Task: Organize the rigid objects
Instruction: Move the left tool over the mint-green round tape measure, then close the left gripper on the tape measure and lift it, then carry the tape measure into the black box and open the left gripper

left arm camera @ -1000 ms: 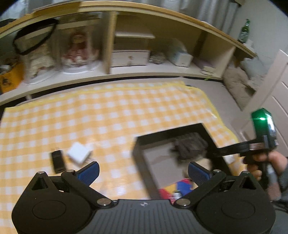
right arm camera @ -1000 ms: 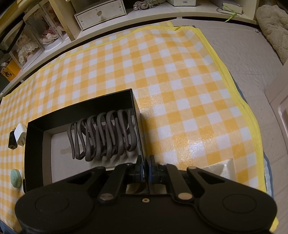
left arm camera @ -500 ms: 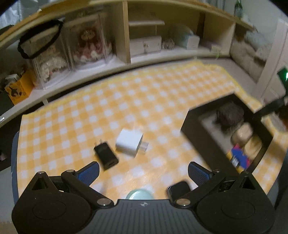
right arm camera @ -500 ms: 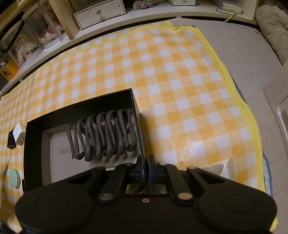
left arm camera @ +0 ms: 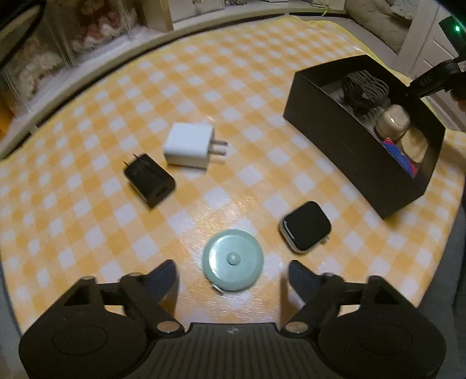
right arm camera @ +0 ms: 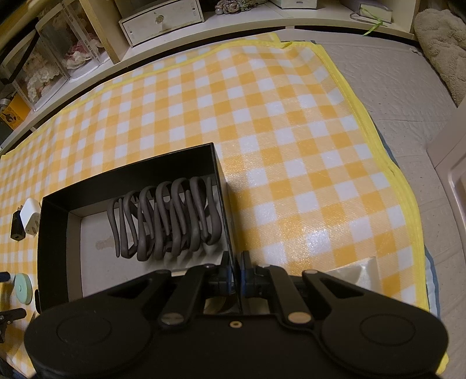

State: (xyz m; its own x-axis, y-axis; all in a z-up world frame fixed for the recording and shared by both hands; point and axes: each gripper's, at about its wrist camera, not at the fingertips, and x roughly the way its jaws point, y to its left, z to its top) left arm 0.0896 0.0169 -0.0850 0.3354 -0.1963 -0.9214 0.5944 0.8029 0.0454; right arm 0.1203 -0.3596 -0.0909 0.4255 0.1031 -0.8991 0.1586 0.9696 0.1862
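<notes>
Left wrist view, looking down at a yellow-and-white checked mat (left arm camera: 204, 96). The left gripper (left arm camera: 233, 274) fills the bottom edge. Its 2 fingers stand apart and are closing, with a round mint-green disc (left arm camera: 233, 260) lying on the mat between the tips; the pads do not touch it. Just beyond the right fingertip, at 1 o'clock from the disc, lies a smartwatch body (left arm camera: 305, 226) with a dark square face. At 11 o'clock from the disc sits a black plug adapter (left arm camera: 150, 180), and just beyond it, close beside but not clearly touching, a white plug adapter (left arm camera: 188, 145) with 2 prongs pointing right. At 2 o'clock, well apart from the adapters, stands an open black box (left arm camera: 335, 137). Inside it are a dark coiled holder (left arm camera: 364, 89) at the far end and some beige and blue-red items, too blurred to name, at the near end.

Right wrist view. The right gripper (right arm camera: 236, 272) is closed on the box's right-hand wall (right arm camera: 222, 186), 1 finger inside and 1 outside. The coiled holder (right arm camera: 166, 221) lies against that wall. At 9 o'clock, outside the box, both adapters and the disc show at the frame edge. At 12 o'clock, beyond the mat, runs a low shelf (right arm camera: 262, 20) with a small white drawer unit (right arm camera: 160, 19).
</notes>
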